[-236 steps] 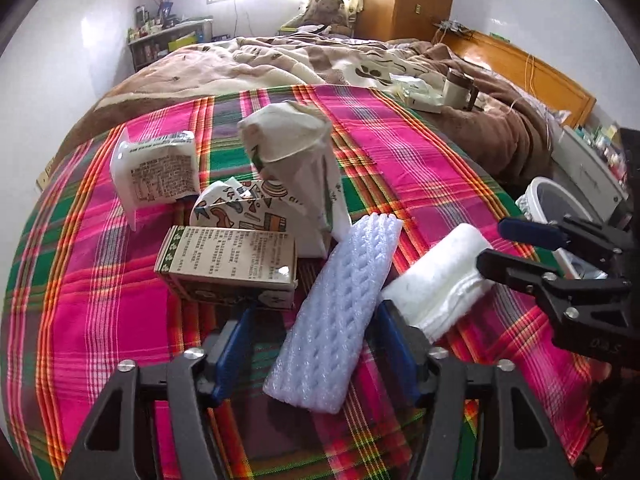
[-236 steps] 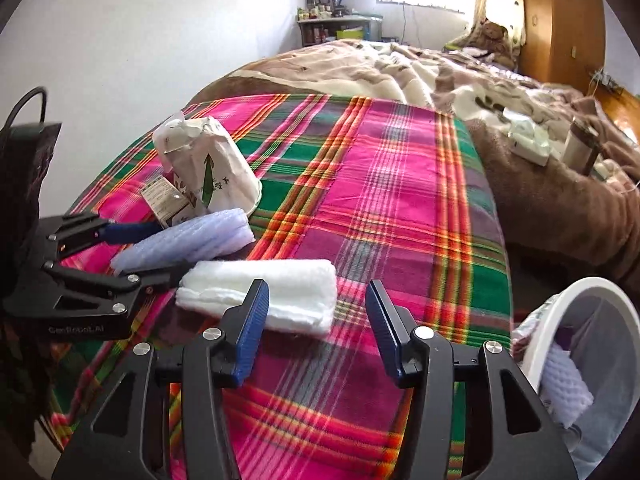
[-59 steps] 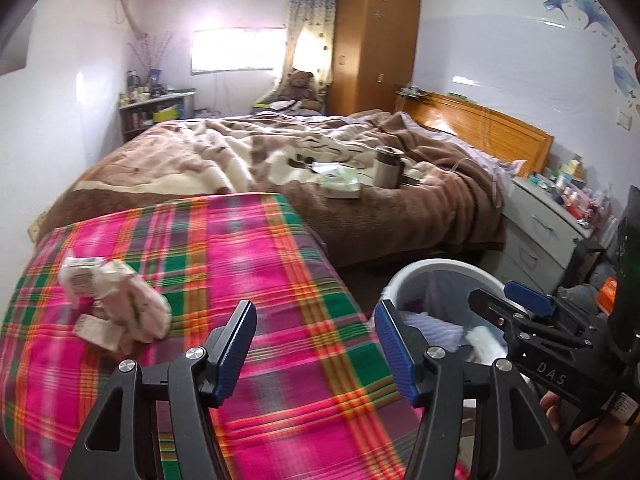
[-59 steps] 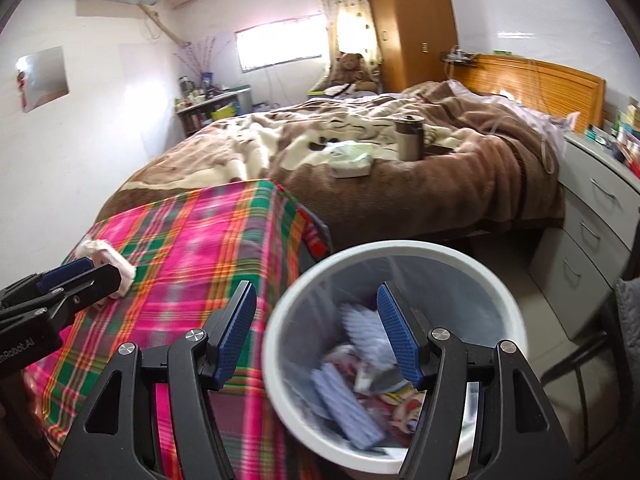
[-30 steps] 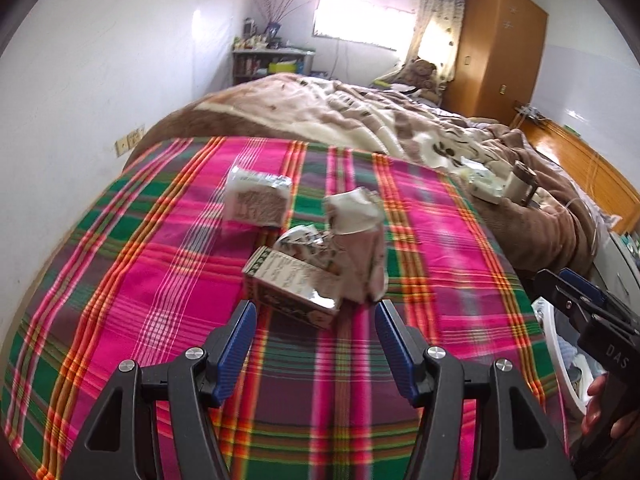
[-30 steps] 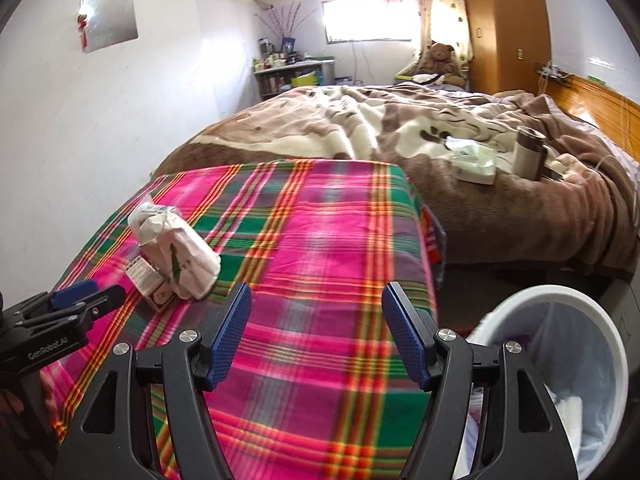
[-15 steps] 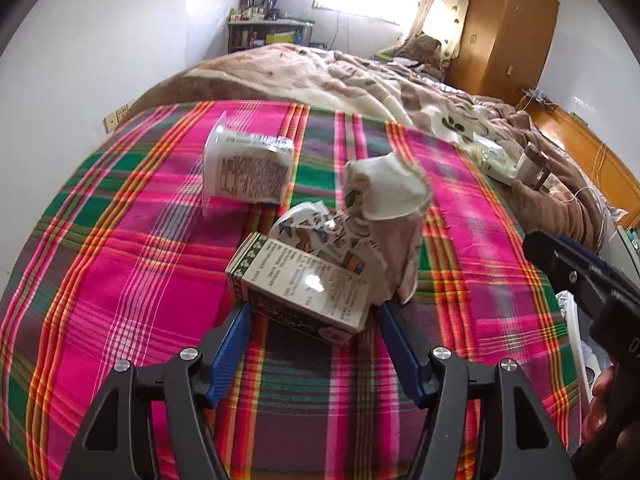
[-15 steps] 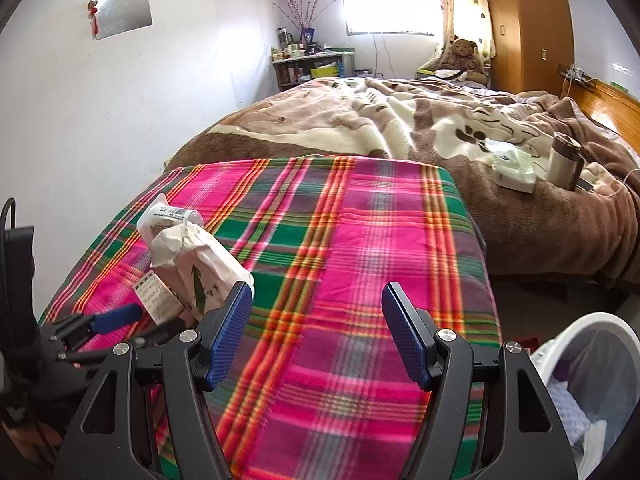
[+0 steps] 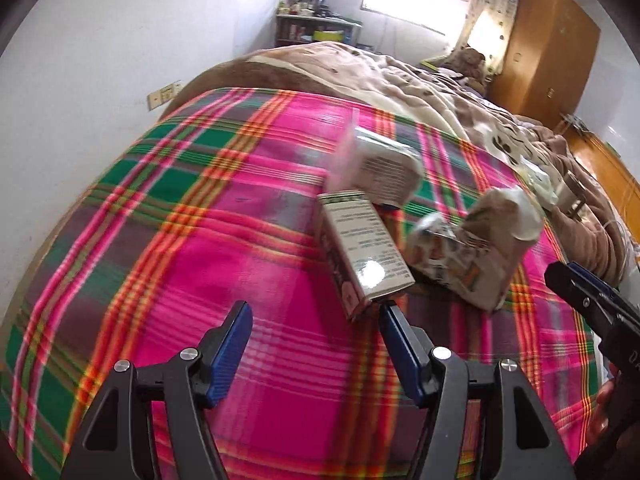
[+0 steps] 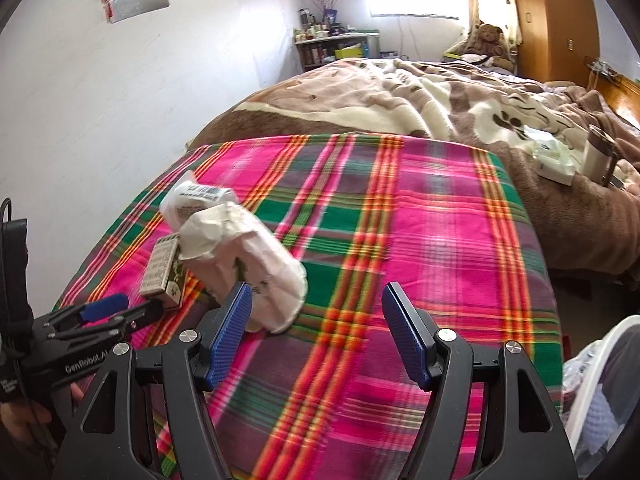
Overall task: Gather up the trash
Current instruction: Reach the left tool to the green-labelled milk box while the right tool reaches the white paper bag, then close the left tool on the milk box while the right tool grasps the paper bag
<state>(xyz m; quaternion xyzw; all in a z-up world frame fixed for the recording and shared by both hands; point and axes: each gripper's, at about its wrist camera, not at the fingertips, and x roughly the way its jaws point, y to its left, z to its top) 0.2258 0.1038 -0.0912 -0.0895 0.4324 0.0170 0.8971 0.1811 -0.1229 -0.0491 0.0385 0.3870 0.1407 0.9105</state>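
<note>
Right now your left gripper tilts down w/ jaws apart, empty, beside the carton; right gripper likewise spread, empty.

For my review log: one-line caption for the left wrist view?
Open left tongs approach a small printed carton among trash on the plaid blanket.

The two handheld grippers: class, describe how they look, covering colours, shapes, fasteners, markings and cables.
Both the left gripper and right gripper have black angular frames with triangular cut-outs, round silver screws and flat blue ribbed pads. White lettering marks their sides; the left one's reads roughly "GenRobot.AI". A black cable rises behind the left one. No sleeves are visible.
</note>
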